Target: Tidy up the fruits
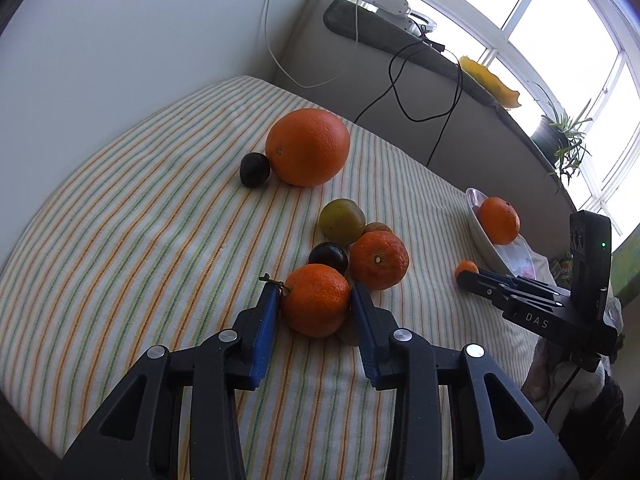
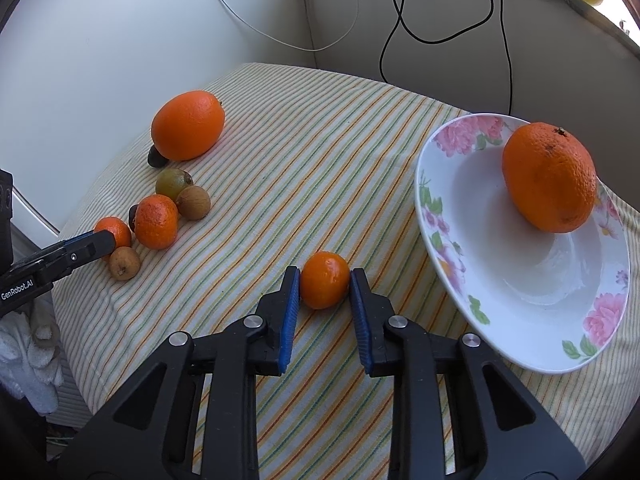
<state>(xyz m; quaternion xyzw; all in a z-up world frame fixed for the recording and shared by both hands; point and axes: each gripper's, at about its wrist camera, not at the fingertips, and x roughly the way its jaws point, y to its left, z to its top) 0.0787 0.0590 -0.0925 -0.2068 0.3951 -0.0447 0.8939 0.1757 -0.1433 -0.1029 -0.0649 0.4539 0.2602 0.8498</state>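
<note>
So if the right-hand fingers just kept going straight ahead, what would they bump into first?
The small orange already sits between the right fingers, seemingly pinched. Past it the striped cloth looks bare as far as the wall, though depth is hard to judge.

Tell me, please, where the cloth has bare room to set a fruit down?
Bare cloth lies between the big orange and the plate, and nearer than the fruit cluster. The plate's bowl beside its orange is free. The cluster is crowded.
</note>
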